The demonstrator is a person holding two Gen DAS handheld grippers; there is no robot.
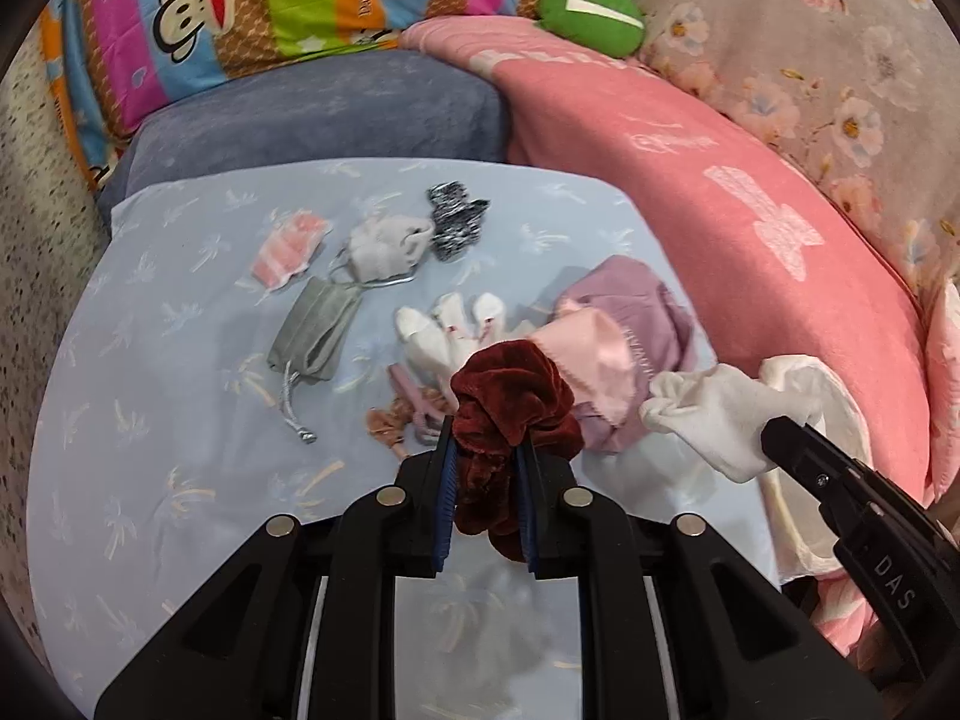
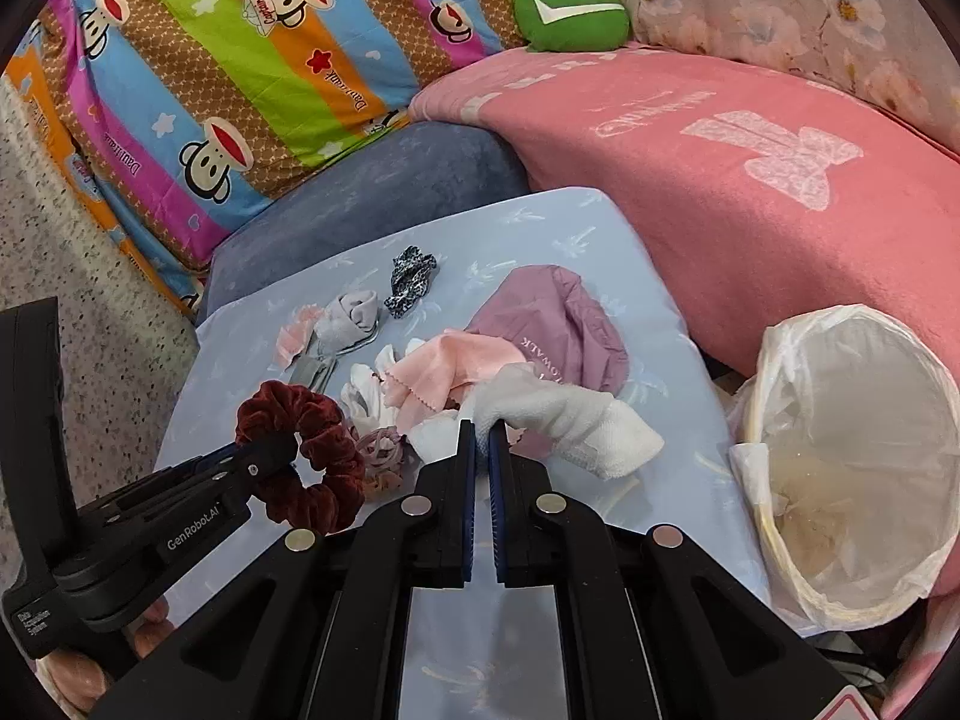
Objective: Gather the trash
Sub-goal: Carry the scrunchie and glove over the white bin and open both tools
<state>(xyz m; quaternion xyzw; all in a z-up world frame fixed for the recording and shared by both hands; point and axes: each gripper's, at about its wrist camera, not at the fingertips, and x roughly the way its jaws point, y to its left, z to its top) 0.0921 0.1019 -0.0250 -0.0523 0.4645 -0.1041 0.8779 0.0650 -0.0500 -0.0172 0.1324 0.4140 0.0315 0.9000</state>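
My left gripper (image 1: 485, 432) is shut on a dark red velvet scrunchie (image 1: 510, 414), lifted above the light blue cloth (image 1: 180, 390); the right wrist view shows the same scrunchie (image 2: 300, 450) at lower left. My right gripper (image 2: 482, 429) is shut on a white sock (image 2: 564, 417), which hangs over the cloth beside a bin lined with a white bag (image 2: 852, 462). In the left wrist view the sock (image 1: 714, 414) dangles at the right. On the cloth lie a grey mask (image 1: 315, 330), a pink striped mask (image 1: 288, 252), a purple cloth (image 1: 630, 312) and a pink cloth (image 1: 588, 354).
A black-and-white scrunchie (image 1: 453, 219), a grey sock (image 1: 387, 246), white socks (image 1: 444, 324) and small hair ties (image 1: 408, 414) also lie on the cloth. A pink blanket (image 2: 720, 180), blue cushion (image 1: 312, 114), striped pillow (image 2: 228, 60) and green plush (image 2: 570, 15) ring it. Speckled floor lies left.
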